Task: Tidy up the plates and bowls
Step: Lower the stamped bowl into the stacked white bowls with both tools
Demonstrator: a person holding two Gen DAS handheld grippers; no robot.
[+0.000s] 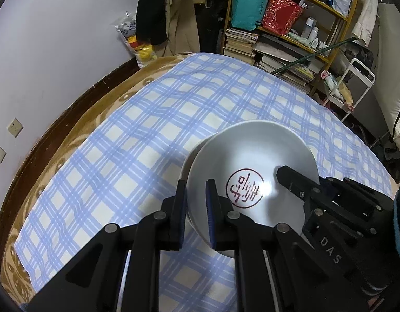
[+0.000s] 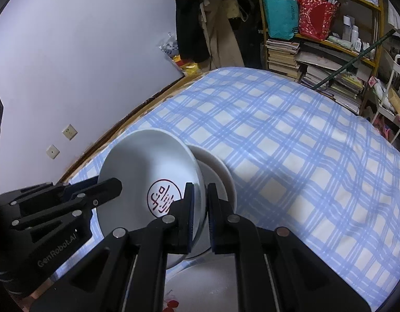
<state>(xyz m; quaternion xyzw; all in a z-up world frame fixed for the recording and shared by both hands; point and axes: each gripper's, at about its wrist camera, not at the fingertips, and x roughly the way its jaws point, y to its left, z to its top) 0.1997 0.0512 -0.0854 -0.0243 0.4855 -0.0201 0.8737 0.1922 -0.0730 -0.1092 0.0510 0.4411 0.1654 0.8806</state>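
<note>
Gripping opposite rims of the white glazed ceramic bowl with a red seal point(image 1: 252, 179): left gripper point(image 1: 196, 208) and right gripper point(image 2: 200, 208) both pinching it, tilted above the blue checked cloth point(image 1: 148, 119). Possibly nesting over a second white bowl point(image 2: 215, 166). Looking slick, stiff, breakable; holding at rim.

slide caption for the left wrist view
Both grippers, left gripper and right gripper, pinch opposite rims of a white bowl above a blue checked cloth.

Bed point(image 1: 148, 119) against the wall, spread with a blue-and-white checked cloth point(image 2: 291, 135).
The cloth lay over a brown patterned blanket point(image 1: 78, 130) that showed along the wall-side edge; a white plate point(image 2: 200, 283) rested at the near end.
</note>
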